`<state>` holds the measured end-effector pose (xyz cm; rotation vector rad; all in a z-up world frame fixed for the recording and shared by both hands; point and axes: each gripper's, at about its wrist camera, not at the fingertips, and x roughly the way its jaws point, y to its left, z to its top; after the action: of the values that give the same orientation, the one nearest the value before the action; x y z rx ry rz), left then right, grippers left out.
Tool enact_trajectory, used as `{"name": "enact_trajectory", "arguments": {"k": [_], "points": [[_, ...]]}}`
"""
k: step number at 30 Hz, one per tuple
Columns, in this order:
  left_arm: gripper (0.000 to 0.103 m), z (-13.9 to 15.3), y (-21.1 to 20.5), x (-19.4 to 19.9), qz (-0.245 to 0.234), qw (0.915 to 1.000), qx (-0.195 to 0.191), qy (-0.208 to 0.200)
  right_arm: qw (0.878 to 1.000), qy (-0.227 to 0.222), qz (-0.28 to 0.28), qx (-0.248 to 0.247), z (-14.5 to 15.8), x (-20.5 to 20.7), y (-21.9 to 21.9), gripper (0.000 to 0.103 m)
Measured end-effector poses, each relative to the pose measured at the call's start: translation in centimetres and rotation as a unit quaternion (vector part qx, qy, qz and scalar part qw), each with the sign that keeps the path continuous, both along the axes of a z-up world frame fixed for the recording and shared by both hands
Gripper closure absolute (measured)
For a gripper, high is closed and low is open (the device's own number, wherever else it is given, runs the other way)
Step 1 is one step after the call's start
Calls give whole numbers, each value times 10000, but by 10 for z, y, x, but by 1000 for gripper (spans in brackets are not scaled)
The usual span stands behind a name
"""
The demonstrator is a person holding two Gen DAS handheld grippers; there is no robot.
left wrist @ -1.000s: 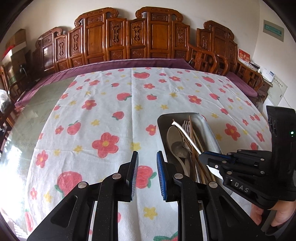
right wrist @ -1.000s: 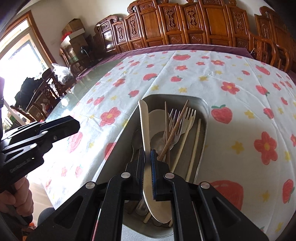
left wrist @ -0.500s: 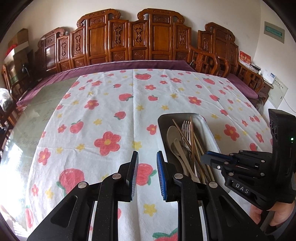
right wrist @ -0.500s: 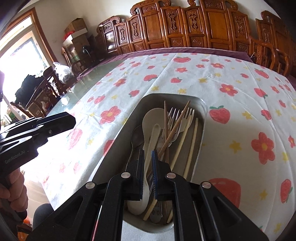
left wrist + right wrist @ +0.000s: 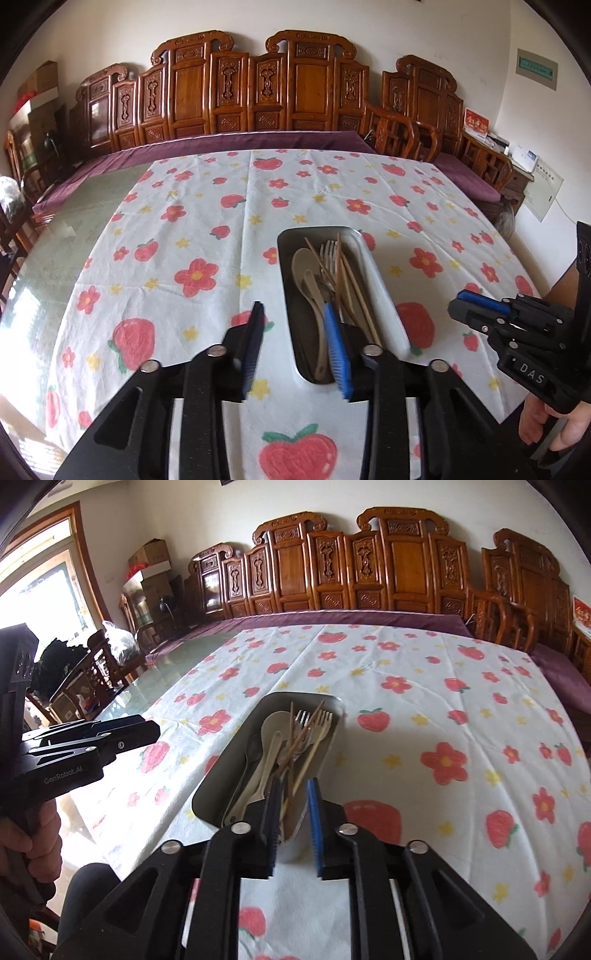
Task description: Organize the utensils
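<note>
Vs a second ago: both tongs are pulled back from the tray (image 5: 382,302) and sit higher. Right tongs (image 5: 293,821) had been pinched on the white spoon handle; now that spoon (image 5: 267,760) lies in the tray, nothing between the pads, jaws opening. Left tongs (image 5: 295,345) were narrow over the cloth; now clearly wider, jaws opening, empty, hovering over the tray's near left corner.

Tray: metal, oblong, on the flowered cloth (image 5: 207,236) on the table (image 5: 55,229). Contents all loose in one heap, lengthwise:
- white spoons, left side (image 5: 303,260)
- a metal spoon (image 5: 253,751) against the left wall
- forks (image 5: 321,720), tines toward the far end
- chopsticks (image 5: 356,288), a few crossing over the forks

Nothing lies on the cloth outside the tray. A person's hand (image 5: 554,428) grips the right tongs' handle.
</note>
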<state>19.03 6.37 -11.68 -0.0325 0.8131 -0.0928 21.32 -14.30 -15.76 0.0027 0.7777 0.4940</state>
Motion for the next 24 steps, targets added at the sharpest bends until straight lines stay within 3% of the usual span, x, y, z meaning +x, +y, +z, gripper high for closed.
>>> {"name": "enact_trajectory", "arguments": {"k": [3, 9, 11, 14, 24], "points": [[60, 8, -9, -16, 2, 10000, -47, -79, 9999, -98, -112, -34, 10, -17, -16, 78], [23, 25, -21, -42, 64, 9995, -17, -298, 9985, -294, -457, -80, 27, -47, -45, 42], [15, 30, -25, -49, 75, 9994, -37, -327, 9974, -381, -597, -102, 31, -55, -54, 24], [10, 34, -32, -58, 80, 9993, 23, -368, 9958, -459, -780, -144, 37, -65, -64, 9], [8, 63, -60, -86, -40, 9985, 136, -538, 9909, -826, -1054, -148, 72, -95, -89, 3]]}}
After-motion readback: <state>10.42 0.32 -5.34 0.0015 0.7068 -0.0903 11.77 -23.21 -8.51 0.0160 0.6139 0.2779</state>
